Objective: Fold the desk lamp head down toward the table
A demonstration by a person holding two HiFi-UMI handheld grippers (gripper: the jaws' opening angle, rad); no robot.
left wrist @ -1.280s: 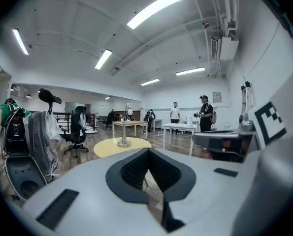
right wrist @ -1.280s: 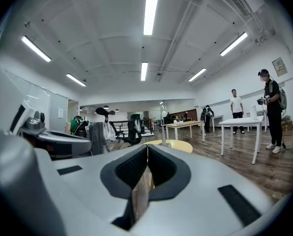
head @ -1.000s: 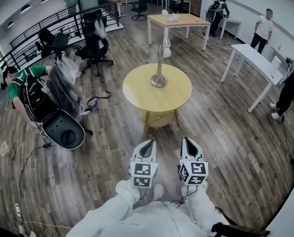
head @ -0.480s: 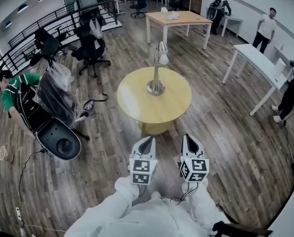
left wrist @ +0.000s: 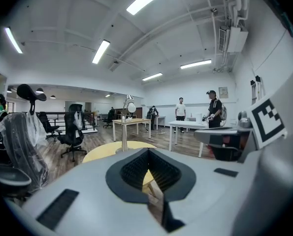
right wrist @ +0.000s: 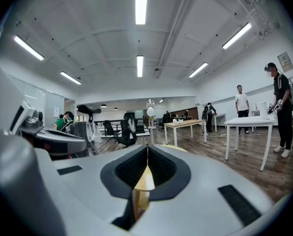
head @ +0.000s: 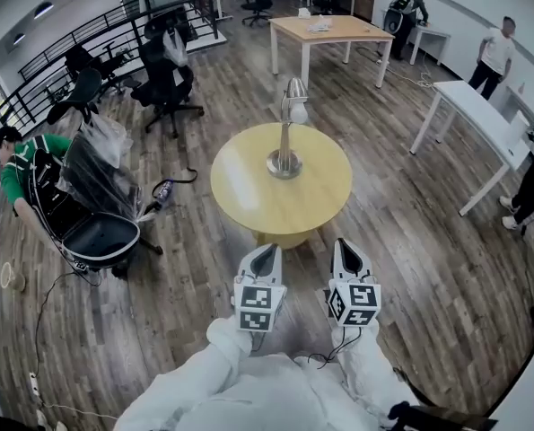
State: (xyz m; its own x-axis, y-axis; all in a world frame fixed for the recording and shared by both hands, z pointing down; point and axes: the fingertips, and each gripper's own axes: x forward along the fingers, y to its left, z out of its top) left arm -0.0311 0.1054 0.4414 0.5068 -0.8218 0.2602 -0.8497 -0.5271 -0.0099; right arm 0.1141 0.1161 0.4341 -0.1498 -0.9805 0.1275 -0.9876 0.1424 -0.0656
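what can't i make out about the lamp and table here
Desk lamp hinge: head view, too small.
Lamp base: right gripper view, hidden behind the right claw.
Round table support: head view, mostly hidden under its top.
Table's near side: left gripper view, behind left claw.

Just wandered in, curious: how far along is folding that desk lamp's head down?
Nothing done yet: the desk lamp stands upright on the round table, head raised. In hand: the left gripper and right gripper, both shut and empty, are short of the table. Left: reach the lamp, fold its head down.
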